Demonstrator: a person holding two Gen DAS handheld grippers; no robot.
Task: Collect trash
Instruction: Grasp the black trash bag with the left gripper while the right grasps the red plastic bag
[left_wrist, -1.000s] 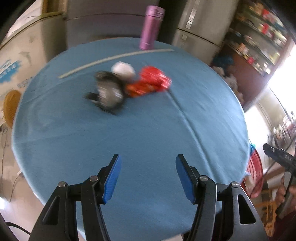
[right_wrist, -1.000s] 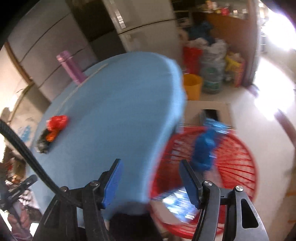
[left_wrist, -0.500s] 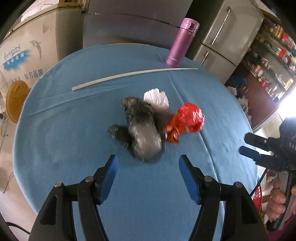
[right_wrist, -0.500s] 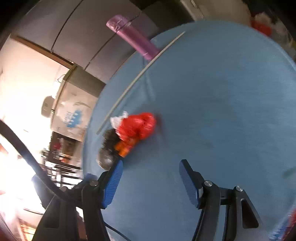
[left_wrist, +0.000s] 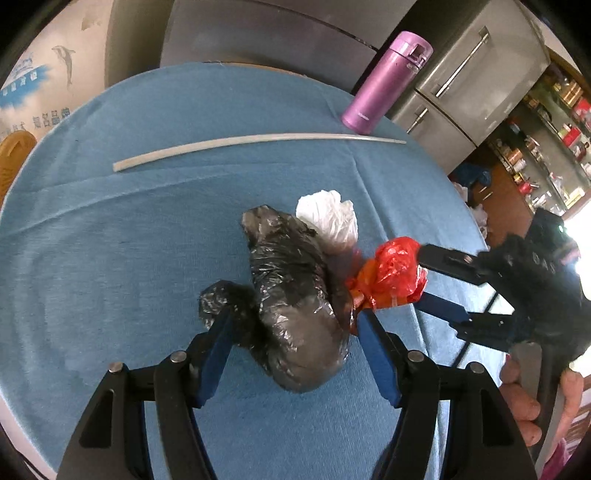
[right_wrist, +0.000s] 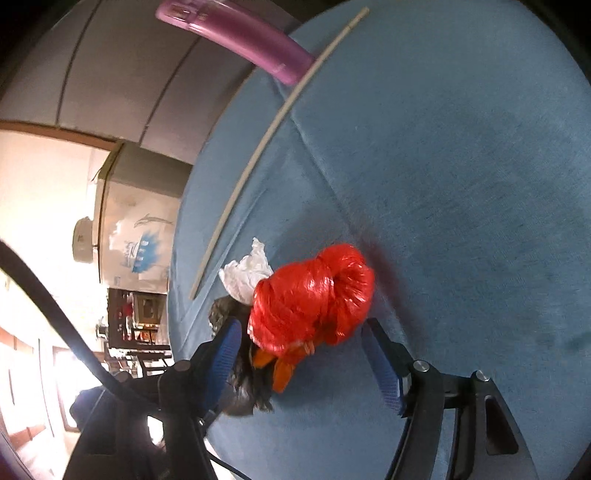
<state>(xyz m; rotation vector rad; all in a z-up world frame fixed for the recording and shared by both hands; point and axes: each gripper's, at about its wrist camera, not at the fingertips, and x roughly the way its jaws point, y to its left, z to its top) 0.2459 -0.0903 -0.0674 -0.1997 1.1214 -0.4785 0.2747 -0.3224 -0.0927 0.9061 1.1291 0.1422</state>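
Observation:
A crumpled black plastic bag (left_wrist: 295, 295) lies on the round blue table (left_wrist: 110, 240), with a white bag (left_wrist: 328, 218) behind it and a red bag (left_wrist: 391, 277) at its right. My left gripper (left_wrist: 295, 325) is open, its jaws either side of the black bag. My right gripper (right_wrist: 301, 339) is open around the red bag (right_wrist: 314, 295); it also shows in the left wrist view (left_wrist: 424, 284). The white bag (right_wrist: 247, 273) and black bag (right_wrist: 240, 376) lie to the left in the right wrist view.
A purple flask (left_wrist: 384, 85) stands at the table's far edge, with a long white strip (left_wrist: 240, 142) lying in front of it. Grey cabinets (left_wrist: 469, 66) and shelves (left_wrist: 546, 125) stand beyond the table. The flask (right_wrist: 236, 40) and strip (right_wrist: 266, 136) also show in the right wrist view.
Both grippers have closed in on the trash pile. The left now straddles the black bag; the right swung from the red floor basket to the red bag.

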